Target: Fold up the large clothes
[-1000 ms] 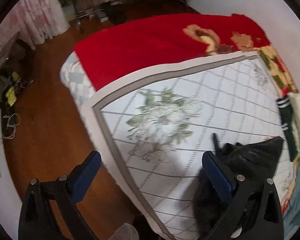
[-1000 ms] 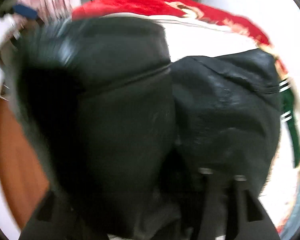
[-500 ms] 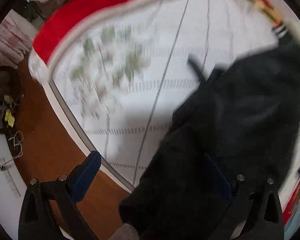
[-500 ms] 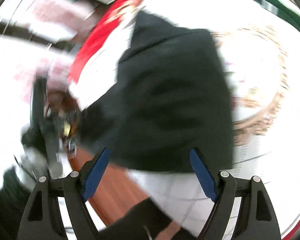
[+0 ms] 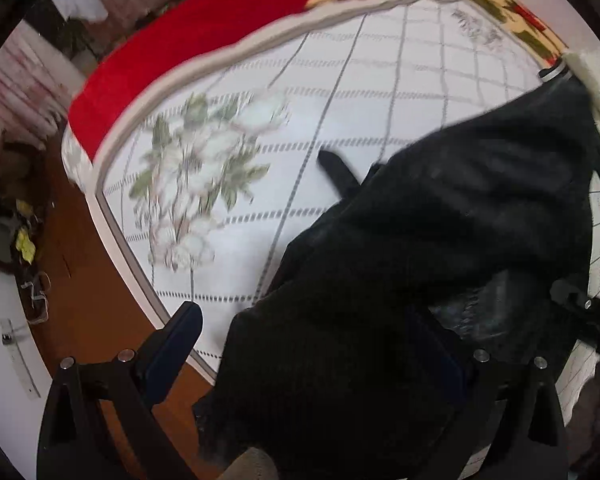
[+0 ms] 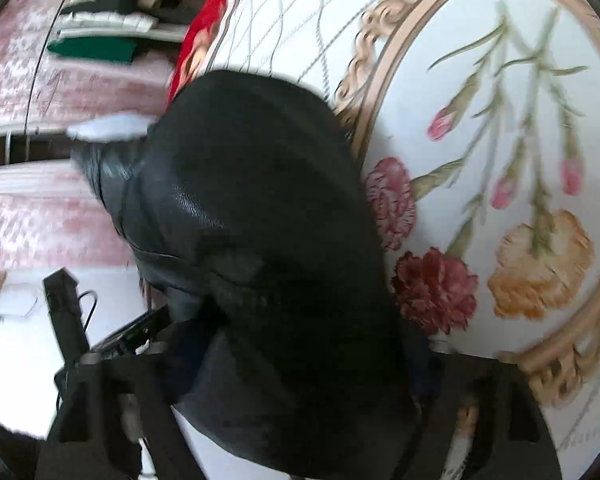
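A large black garment [image 5: 440, 232] with leather-like panels lies on the bed's white floral quilt [image 5: 228, 168], trailing over the near edge. My left gripper [image 5: 312, 344] is open; its left finger [image 5: 172, 344] shows bare and the garment drapes over the right one. In the right wrist view the same black garment [image 6: 252, 208] fills the space between the fingers of my right gripper [image 6: 296, 364]. Its jaws stand wide apart with cloth bunched between and over them; whether they pinch it is hidden.
A red blanket [image 5: 204, 28] covers the far part of the bed. Brown wooden floor [image 5: 80, 280] lies left of the bed, with clutter along the wall. A folded green and white pile [image 6: 112, 36] sits far off in the right wrist view.
The black garment has spread further over the left gripper's right finger. The right gripper has moved in on the garment, which now fills its jaws. Both views have swung.
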The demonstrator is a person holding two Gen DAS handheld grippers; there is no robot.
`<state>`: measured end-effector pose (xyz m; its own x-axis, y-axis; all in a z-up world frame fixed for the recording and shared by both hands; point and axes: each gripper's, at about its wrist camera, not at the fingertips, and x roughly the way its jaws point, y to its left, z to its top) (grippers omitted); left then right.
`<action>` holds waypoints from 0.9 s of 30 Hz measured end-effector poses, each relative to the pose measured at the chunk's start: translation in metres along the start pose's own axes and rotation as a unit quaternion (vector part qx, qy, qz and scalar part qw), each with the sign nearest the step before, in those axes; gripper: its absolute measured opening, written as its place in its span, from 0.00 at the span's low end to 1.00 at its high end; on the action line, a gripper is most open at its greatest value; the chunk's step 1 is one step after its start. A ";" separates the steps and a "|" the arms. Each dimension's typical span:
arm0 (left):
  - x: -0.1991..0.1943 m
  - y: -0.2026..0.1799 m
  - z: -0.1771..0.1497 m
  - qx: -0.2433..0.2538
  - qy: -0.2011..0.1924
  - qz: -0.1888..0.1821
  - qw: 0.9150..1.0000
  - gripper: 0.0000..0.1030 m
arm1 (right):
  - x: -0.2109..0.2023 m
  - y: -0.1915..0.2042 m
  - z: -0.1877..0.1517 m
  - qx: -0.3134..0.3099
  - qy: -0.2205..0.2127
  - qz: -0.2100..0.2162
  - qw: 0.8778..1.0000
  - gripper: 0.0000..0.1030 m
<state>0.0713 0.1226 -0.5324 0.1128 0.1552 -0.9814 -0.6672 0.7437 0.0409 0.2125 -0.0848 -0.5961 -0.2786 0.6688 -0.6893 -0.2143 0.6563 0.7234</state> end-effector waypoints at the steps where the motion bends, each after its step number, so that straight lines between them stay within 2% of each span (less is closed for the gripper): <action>1: -0.006 -0.003 0.002 0.003 -0.007 0.002 1.000 1.00 | -0.009 0.001 -0.007 0.022 -0.016 -0.006 1.000 0.64; 3: -0.026 -0.016 0.007 0.014 -0.031 0.006 0.999 1.00 | -0.034 0.000 -0.025 0.063 -0.052 -0.016 0.997 0.59; 6: -0.045 -0.043 0.005 0.035 -0.053 0.001 0.998 1.00 | -0.067 -0.009 -0.059 0.138 -0.097 -0.032 0.985 0.59; 7: -0.047 -0.053 0.002 0.041 -0.056 -0.003 0.998 1.00 | -0.082 -0.018 -0.074 0.162 -0.105 -0.055 0.980 0.61; 8: -0.049 -0.067 0.000 0.048 -0.057 -0.012 0.997 1.00 | -0.088 -0.026 -0.081 0.172 -0.100 -0.072 0.977 0.67; 9: -0.047 -0.077 -0.004 0.057 -0.054 -0.019 0.997 1.00 | -0.093 -0.037 -0.088 0.181 -0.078 -0.099 0.975 0.73; 11: -0.042 -0.102 -0.010 0.073 -0.043 -0.030 0.996 1.00 | -0.101 -0.049 -0.095 0.182 -0.047 -0.136 0.973 0.73; 12: -0.038 -0.112 -0.013 0.079 -0.041 -0.034 0.995 1.00 | -0.108 -0.051 -0.098 0.178 -0.051 -0.143 0.972 0.74; 15: -0.033 -0.136 -0.023 0.104 -0.052 -0.025 0.993 1.00 | -0.149 -0.039 -0.097 0.137 -0.092 -0.194 0.967 0.75; 17: -0.025 -0.142 -0.027 0.114 -0.051 -0.016 0.992 1.00 | -0.172 -0.021 -0.091 0.106 -0.126 -0.181 0.970 0.74; 19: -0.012 -0.142 -0.029 0.114 -0.038 -0.004 0.993 1.00 | -0.186 -0.005 -0.083 0.079 -0.123 -0.135 0.980 0.66; 20: -0.005 -0.140 -0.031 0.113 -0.031 0.004 0.993 1.00 | -0.187 0.004 -0.077 0.066 -0.113 -0.113 0.985 0.49; 21: 0.003 -0.137 -0.033 0.112 -0.021 0.016 0.993 1.00 | -0.181 0.011 -0.068 0.056 -0.103 -0.103 0.988 0.41; 22: 0.007 -0.134 -0.036 0.111 -0.015 0.020 0.994 1.00 | -0.171 0.021 -0.055 0.035 -0.091 -0.088 0.991 0.39; 25: 0.017 -0.124 -0.040 0.104 -0.010 0.026 0.994 1.00 | -0.119 0.041 -0.009 0.014 -0.077 -0.123 0.989 0.32; 26: 0.019 -0.122 -0.040 0.102 -0.011 0.026 0.994 1.00 | -0.108 0.026 -0.002 0.027 -0.069 -0.147 0.986 0.25; 27: 0.021 -0.120 -0.039 0.098 -0.012 0.025 0.995 1.00 | -0.094 0.016 0.008 0.040 -0.065 -0.167 0.983 0.09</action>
<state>0.1245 0.0111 -0.5654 0.1022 0.2079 -0.9728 -0.5154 0.8475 0.1270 0.2425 -0.1345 -0.5200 -0.0812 0.4471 -0.8908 -0.1974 0.8688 0.4540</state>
